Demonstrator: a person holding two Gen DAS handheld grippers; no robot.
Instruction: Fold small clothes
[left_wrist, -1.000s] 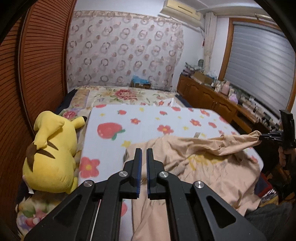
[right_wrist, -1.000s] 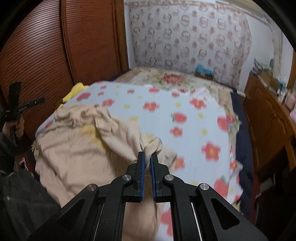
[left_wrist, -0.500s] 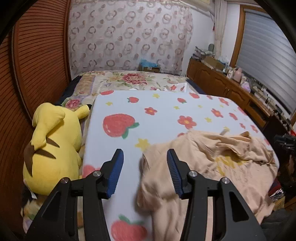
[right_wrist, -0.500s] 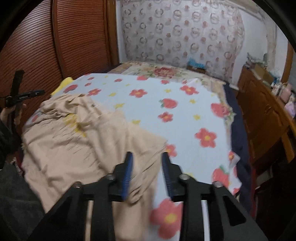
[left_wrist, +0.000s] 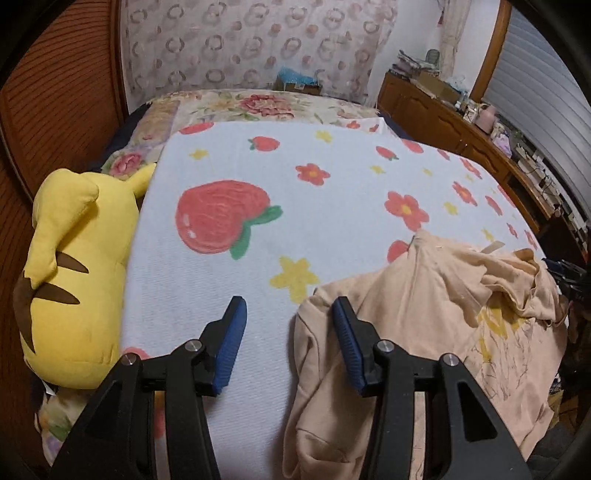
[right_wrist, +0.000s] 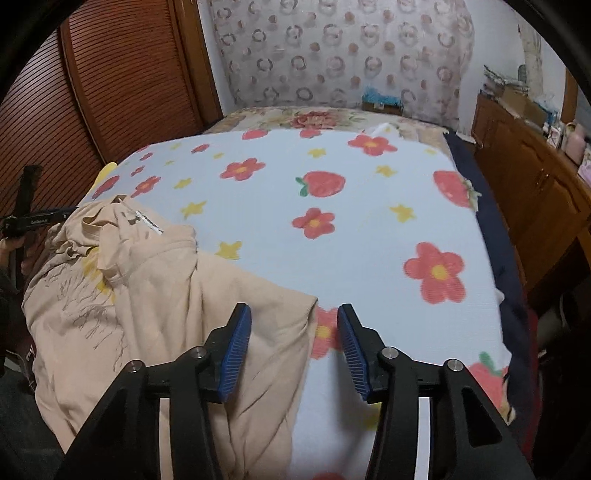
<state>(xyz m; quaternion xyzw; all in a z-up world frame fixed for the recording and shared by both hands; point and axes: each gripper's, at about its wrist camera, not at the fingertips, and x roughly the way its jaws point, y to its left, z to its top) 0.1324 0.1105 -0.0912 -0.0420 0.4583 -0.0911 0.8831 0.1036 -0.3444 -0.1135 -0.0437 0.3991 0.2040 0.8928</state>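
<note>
A peach shirt (left_wrist: 424, 332) lies rumpled on the near part of the bed (left_wrist: 258, 258), on its strawberry-and-flower blanket (right_wrist: 369, 229). The left hand-held gripper (left_wrist: 288, 341) hangs over the shirt's edge with its jaws spread, holding nothing; the right hand-held gripper (right_wrist: 293, 347) is likewise spread wide over the opposite edge. A yellow plush toy (left_wrist: 74, 273) sits beside the bed.

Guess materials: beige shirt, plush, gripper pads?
Shirt: looks like thin matte knit, maybe cotton; soft wrinkles, limp drape. Plush: yellow short-pile fabric, stuffed; rounded bulges, fuzzy sheen. Pads: blue, ribbed, probably rubber or soft plastic; both grippers, left and right, open.
</note>
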